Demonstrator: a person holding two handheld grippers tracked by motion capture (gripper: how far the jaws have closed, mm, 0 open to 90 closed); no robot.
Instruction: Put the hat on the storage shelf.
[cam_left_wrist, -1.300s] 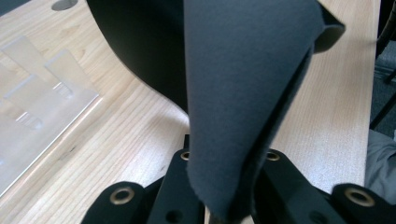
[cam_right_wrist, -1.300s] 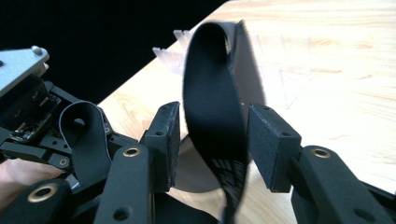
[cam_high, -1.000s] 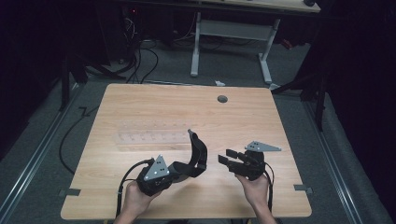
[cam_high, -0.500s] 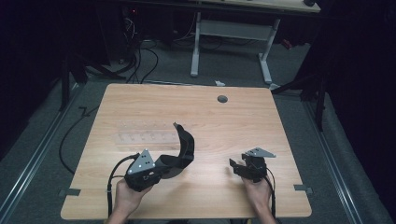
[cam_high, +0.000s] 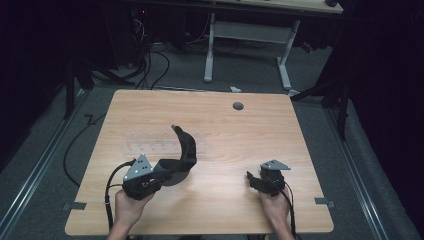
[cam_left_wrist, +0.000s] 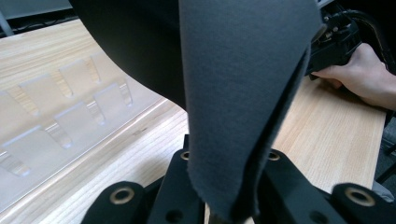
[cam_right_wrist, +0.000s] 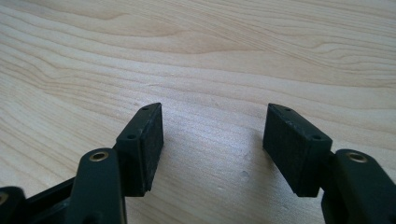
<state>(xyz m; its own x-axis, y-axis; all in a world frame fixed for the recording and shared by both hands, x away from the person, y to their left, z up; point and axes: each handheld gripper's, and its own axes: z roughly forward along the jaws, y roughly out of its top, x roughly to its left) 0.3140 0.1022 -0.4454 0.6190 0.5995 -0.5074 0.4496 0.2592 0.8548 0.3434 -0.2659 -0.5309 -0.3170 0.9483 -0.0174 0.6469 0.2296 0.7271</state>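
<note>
**A:** So here's what we're looking at from the high view. Our left gripper (cam_high: 176, 167) sits low on the counter (cam_high: 250, 135), around 7 o'clock, and it's clamped on a dark grey, curved, floppy piece (cam_high: 184, 147) that arcs up and away toward 12. We can't tell what it is exactly, some kind of rubbery or fabric strip.

**B:** Yeah, in the left gripper view the grey piece (cam_left_wrist: 243, 93) comes straight up out of the jaws, which are pinched tight on its bottom edge. It looks folded over on itself, with a seam running down its right side.

**A:** And just past it, toward 10 o'clock, there's a clear plastic tray (cam_left_wrist: 60, 126) with rows of little pockets lying flat on the counter. From the high view the tray (cam_high: 150, 145) is faint, a pale patch left of the strip and near it. We can't tell if anything sits in the pockets.

**B:** Our right gripper (cam_high: 252, 179) is over at 5 o'clock, well apart from the left one, and it's holding nothing. In the right gripper view (cam_right_wrist: 212, 140) the jaws are spread wide with bare wood grain between them, hovering close over or resting on the counter, can't say which.

**A:** The right hand (cam_left_wrist: 359, 74) also shows at 2 o'clock in the left gripper view, wrapped round its gripper. There's a small dark round plug (cam_high: 238, 106) in the counter near the far edge, around 12.
</note>
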